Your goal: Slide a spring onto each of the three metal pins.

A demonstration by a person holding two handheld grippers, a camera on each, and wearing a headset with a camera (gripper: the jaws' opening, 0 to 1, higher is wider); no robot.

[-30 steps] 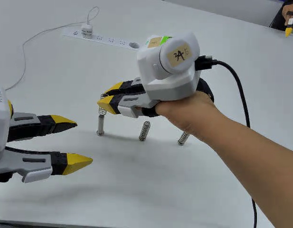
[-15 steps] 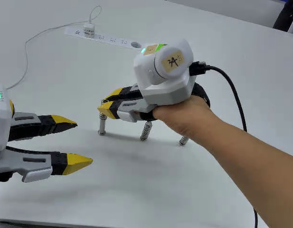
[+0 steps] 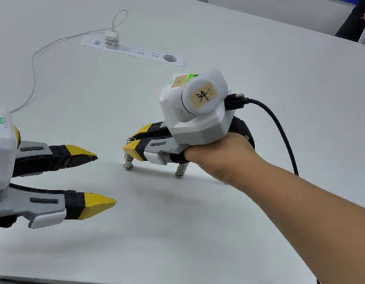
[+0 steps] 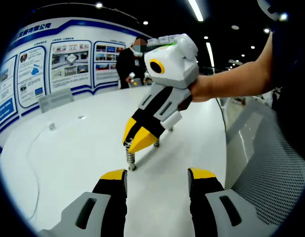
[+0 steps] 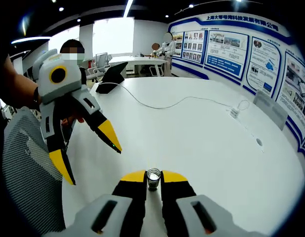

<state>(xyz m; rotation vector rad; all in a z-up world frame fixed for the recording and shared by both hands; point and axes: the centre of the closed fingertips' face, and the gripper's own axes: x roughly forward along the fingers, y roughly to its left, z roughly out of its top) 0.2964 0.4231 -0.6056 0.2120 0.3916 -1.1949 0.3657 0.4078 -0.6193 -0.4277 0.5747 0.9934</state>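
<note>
The yellow-tipped black right gripper (image 3: 132, 149) is pinching its 2 jaws narrowly around a coiled silver metal spring (image 5: 153, 178), which is sitting on the leftmost upright metal pin (image 3: 128, 166) on the white table (image 3: 247, 53). The left gripper (image 3: 102, 179) is hovering well apart, jaws spread wide, holding nothing.

Shiny metal spring (image 5: 153, 178), matt table (image 3: 271, 59)

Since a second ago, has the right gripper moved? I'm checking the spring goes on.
Yes. The right gripper, holding a spring, has come down the left pin: its tips were at the pin's top and now sit close above its base.
</note>
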